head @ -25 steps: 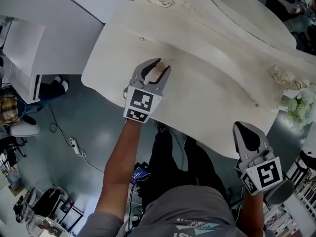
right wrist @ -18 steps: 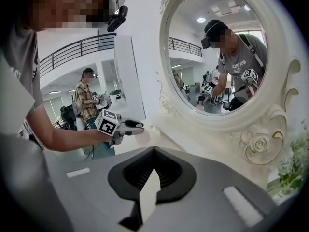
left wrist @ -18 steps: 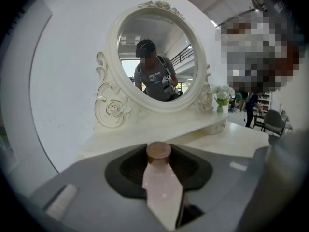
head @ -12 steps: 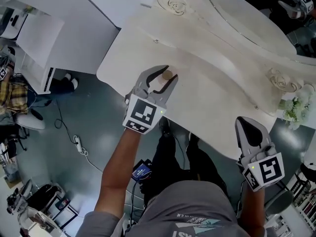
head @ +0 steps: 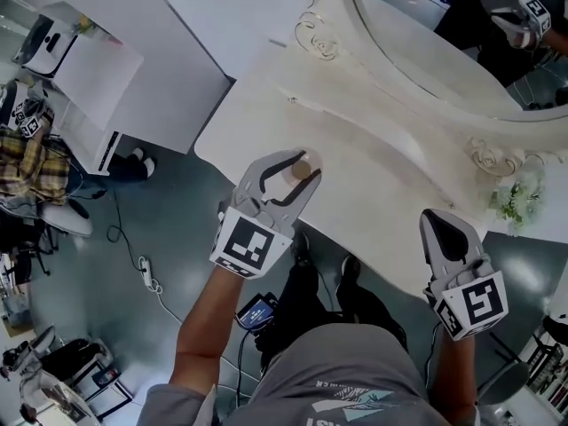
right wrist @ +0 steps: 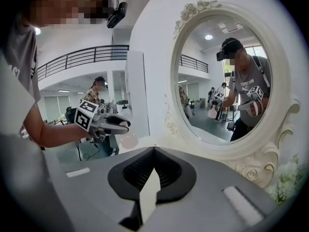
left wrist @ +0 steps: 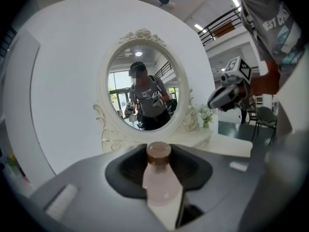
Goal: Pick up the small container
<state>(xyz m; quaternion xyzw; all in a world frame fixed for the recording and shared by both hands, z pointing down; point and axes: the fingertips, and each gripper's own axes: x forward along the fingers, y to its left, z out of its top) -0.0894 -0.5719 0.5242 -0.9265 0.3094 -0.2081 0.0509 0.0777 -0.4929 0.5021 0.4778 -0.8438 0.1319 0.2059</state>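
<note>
The small container (head: 301, 169), a pale pink bottle with a brown cap, is held above the near edge of the white dressing table (head: 382, 171). My left gripper (head: 303, 168) is shut on it. In the left gripper view the small container (left wrist: 161, 180) stands upright between the jaws, cap on top. My right gripper (head: 436, 216) hovers at the table's right front edge, jaws together and nothing in them. In the right gripper view my right gripper (right wrist: 153, 171) faces the mirror, and my left gripper (right wrist: 121, 125) with the container (right wrist: 129, 140) shows at the left.
An oval mirror (head: 424, 53) in a carved white frame stands at the back of the table. White flowers (head: 514, 201) sit at its right end. A white cabinet (head: 93, 85) stands to the left. A power strip (head: 145, 272) and cables lie on the grey floor.
My left gripper has risen off the tabletop with the small container in it. My right gripper has also lifted a little. The head view has shifted toward the mirror.
</note>
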